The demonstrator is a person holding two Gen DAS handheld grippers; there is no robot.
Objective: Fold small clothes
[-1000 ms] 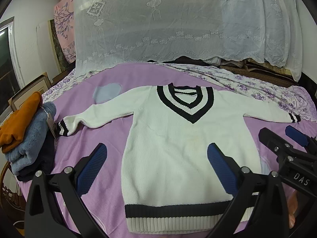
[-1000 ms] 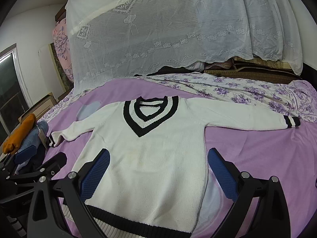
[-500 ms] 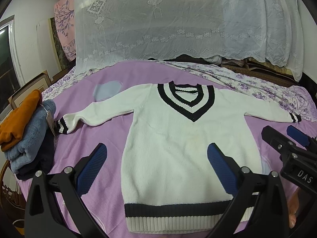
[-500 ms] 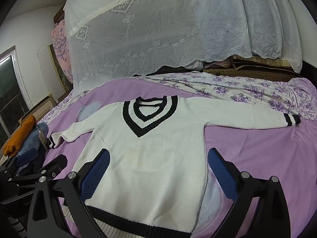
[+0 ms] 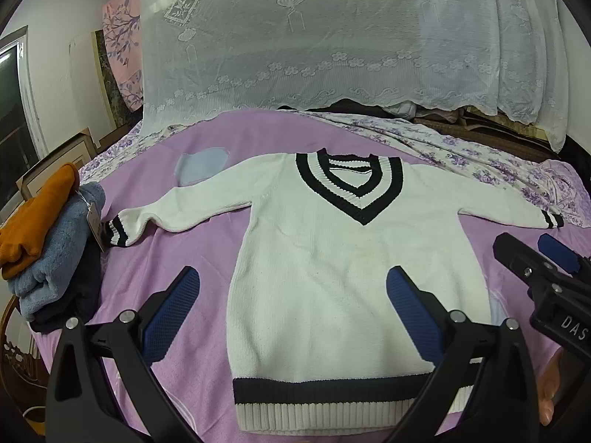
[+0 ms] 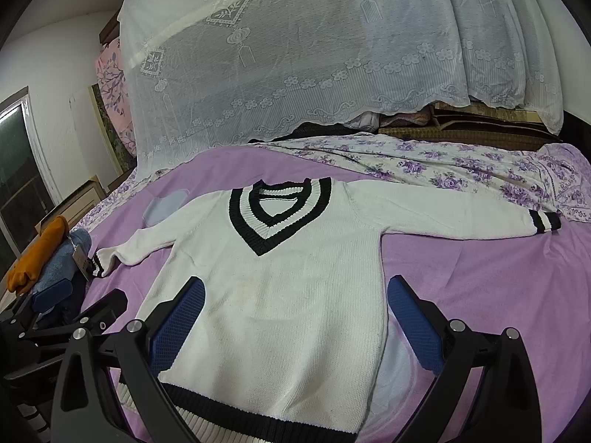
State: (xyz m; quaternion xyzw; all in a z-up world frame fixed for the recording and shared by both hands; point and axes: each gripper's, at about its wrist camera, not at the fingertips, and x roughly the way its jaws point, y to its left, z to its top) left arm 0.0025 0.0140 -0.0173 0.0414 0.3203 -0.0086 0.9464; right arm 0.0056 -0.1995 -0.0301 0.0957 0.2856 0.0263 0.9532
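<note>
A small white knit sweater (image 5: 332, 258) (image 6: 280, 288) with a black-striped V-neck, cuffs and hem lies flat, front up, on the purple bed cover (image 5: 221, 140), both sleeves spread out. My left gripper (image 5: 291, 313) hovers open above the sweater's lower body, its blue pads wide apart with nothing between them. My right gripper (image 6: 295, 317) is also open, over the sweater's lower right side. In the left wrist view the right gripper (image 5: 543, 265) shows at the right edge. In the right wrist view the left gripper (image 6: 70, 302) shows at the lower left.
A stack of folded clothes, orange (image 5: 33, 214) on blue (image 5: 55, 258) on dark, sits at the bed's left edge beside the left cuff. A floral sheet (image 6: 461, 177) lies rumpled at the back right. A white lace drape (image 5: 314, 37) hangs behind the bed.
Both grippers have drawn back and risen very slightly, so the sweater sits a little lower in view. The sweater has not moved and both stay open.
</note>
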